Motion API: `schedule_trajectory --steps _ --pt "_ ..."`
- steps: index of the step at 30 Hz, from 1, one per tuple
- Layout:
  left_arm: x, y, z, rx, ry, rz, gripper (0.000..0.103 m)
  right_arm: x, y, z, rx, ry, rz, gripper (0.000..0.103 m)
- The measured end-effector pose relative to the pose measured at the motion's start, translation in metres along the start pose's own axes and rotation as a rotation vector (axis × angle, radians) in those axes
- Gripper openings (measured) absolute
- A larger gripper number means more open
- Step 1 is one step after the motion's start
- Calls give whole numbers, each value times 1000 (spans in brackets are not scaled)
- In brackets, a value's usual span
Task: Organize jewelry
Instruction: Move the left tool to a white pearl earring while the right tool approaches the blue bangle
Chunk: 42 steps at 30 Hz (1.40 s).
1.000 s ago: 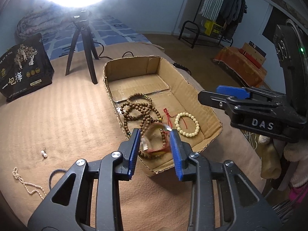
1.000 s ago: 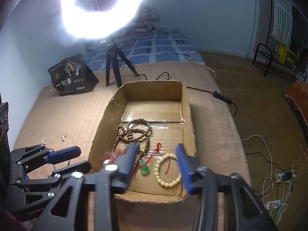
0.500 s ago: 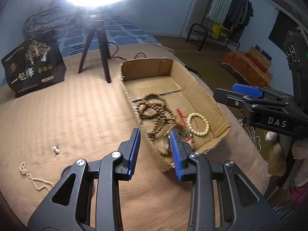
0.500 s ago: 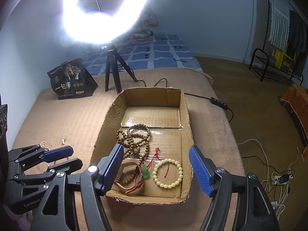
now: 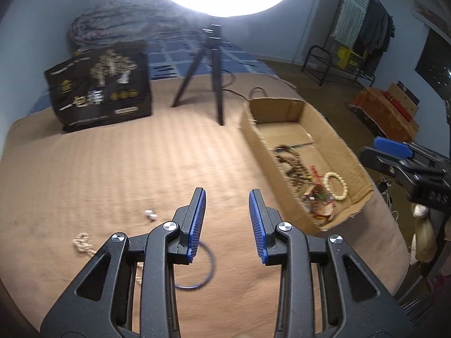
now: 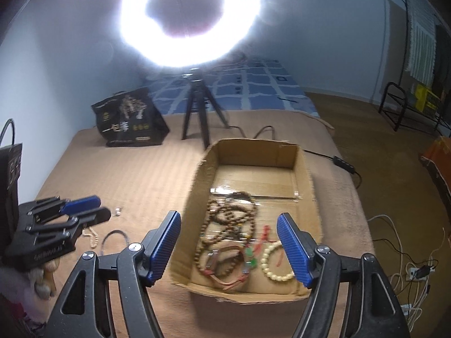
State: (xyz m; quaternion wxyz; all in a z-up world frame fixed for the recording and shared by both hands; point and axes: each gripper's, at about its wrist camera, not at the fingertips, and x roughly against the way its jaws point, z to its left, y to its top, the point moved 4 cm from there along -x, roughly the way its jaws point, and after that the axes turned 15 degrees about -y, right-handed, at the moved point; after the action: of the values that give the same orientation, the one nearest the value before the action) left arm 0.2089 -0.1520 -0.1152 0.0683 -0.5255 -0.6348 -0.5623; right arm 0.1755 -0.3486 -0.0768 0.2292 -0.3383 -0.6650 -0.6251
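A cardboard box [image 6: 304, 174] [image 5: 341, 146] on the tan bed holds brown bead strands [image 6: 231, 219], a red-strap piece [image 6: 225, 264] and a cream bead bracelet [image 6: 274, 264] [image 5: 336, 186]. On the bed left of the box lie a dark ring bangle [image 5: 207, 264] [image 6: 114, 238], a pearl chain [image 5: 81, 243] [image 6: 93, 239] and small pearl earrings [image 5: 150, 214] [image 6: 117, 211]. My left gripper [image 5: 227, 222] is open and empty, over the bed just above the bangle. My right gripper [image 6: 228, 250] is wide open and empty over the box's near end.
A black tripod [image 5: 212, 76] with a bright ring light [image 6: 188, 17] stands behind the box. A black printed bag [image 5: 101, 87] stands at the back left. A cable [image 6: 332, 157] runs off the bed's right side. The bed's near-right edge [image 5: 394, 225] drops off beside the box.
My left gripper has let go of the red-strap piece into the box and swung left over the bed toward the bangle. My right gripper has opened wide above the box.
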Motion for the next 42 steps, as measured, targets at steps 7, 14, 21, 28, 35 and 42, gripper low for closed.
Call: schedule_trajectory --steps 7,14,21,28,35,42 --pt "22 2 49 59 39 -14 31 7 -5 41 53 83 -3 85" --pt "24 -6 92 117 44 25 31 8 -23 90 99 176 23 90" --pt "5 -19 119 129 25 85 31 -2 -47 135 189 192 44 90" --pt "-20 -26 126 62 -16 128 31 -28 -71 159 225 200 90 90" --pt "-42 -31 127 -11 4 154 31 -43 -80 172 267 186 71 90" --pt "-58 -33 132 -19 -3 173 25 -56 -83 180 284 185 78 90"
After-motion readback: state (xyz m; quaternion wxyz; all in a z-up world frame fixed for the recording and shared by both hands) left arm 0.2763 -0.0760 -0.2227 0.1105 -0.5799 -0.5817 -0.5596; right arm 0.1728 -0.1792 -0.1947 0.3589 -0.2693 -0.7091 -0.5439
